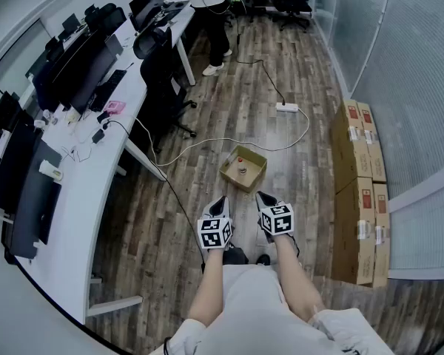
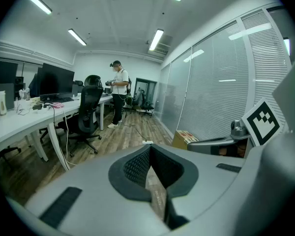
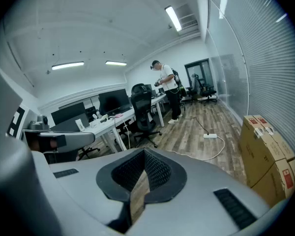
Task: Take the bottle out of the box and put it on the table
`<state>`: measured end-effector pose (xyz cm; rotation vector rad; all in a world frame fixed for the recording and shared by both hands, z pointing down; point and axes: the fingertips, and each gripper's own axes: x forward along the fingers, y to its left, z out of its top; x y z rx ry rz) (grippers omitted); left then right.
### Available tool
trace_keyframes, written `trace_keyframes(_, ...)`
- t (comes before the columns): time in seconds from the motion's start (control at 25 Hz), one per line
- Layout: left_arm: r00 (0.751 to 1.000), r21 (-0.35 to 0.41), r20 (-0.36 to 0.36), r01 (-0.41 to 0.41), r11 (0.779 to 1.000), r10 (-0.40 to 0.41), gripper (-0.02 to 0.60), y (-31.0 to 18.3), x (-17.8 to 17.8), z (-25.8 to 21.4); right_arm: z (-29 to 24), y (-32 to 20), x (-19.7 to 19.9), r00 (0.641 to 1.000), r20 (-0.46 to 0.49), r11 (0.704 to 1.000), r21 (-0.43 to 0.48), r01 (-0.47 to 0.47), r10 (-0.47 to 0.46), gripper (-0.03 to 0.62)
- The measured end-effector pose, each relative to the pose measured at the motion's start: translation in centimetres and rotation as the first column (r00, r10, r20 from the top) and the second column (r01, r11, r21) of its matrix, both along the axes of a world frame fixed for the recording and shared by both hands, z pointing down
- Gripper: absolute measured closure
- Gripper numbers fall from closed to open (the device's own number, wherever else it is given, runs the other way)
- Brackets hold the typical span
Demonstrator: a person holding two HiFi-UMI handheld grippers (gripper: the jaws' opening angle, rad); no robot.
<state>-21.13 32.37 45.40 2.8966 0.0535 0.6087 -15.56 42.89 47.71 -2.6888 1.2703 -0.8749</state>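
A small open cardboard box sits on the wooden floor just ahead of me. Inside it stands a bottle with a red cap. My left gripper and right gripper hover side by side, a short way on the near side of the box, both pointing towards it and slightly down. In the left gripper view the left gripper has its jaws together with nothing between them. The right gripper looks the same in its own view. The long white table runs along my left. The box is hidden behind the jaws in both gripper views.
Monitors, keyboards and small items cover the table. A black office chair stands beside it. A white cable and power strip lie on the floor beyond the box. Stacked cartons line the glass wall on the right. A person stands far off.
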Motion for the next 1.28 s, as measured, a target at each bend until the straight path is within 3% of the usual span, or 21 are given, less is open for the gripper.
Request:
trace_keyframes(0.36, 1.0, 0.009, -0.002, 0.011, 1.0, -0.011, 0.568, 0.3, 0.5, -0.5, 0.2, 0.9, 0.7, 0.999, 0.021, 0.999, 0.015, -0.03, 0.029, 0.556)
trace_keyframes(0.52, 1.0, 0.03, -0.004, 0.0, 1.0, 0.0, 0.568, -0.1, 1.1, -0.6, -0.7, 1.3, 2.1, 0.996, 0.073, 0.991, 0.115, -0.066, 0.058, 0.556)
trace_keyframes(0.68, 1.0, -0.051, 0.019, -0.006, 0.999, 0.007, 0.568, -1.6, 2.4, -0.7, -3.0, 1.1, 4.4, 0.999, 0.011, 0.99, 0.137, -0.031, 0.03, 0.556)
trace_keyframes(0.76, 1.0, -0.06, 0.02, 0.008, 0.998, -0.007, 0.568, -3.1, 3.4, -0.9, -3.7, 1.1, 5.8, 0.998, -0.003, 0.986, 0.158, -0.056, 0.058, 0.556)
trace_keyframes(0.92, 0.999, 0.007, -0.033, 0.043, 0.999, -0.043, 0.568, -5.7, 6.1, -1.7, -3.5, 1.0, 8.3, 0.996, 0.006, 0.983, 0.156, -0.094, 0.094, 0.556)
trace_keyframes(1.28, 0.999, -0.025, -0.036, 0.003, 1.0, -0.004, 0.568, -8.5, 13.8, -1.1, -2.8, -1.2, 13.5, 0.998, 0.029, 0.982, 0.179, -0.056, 0.052, 0.556)
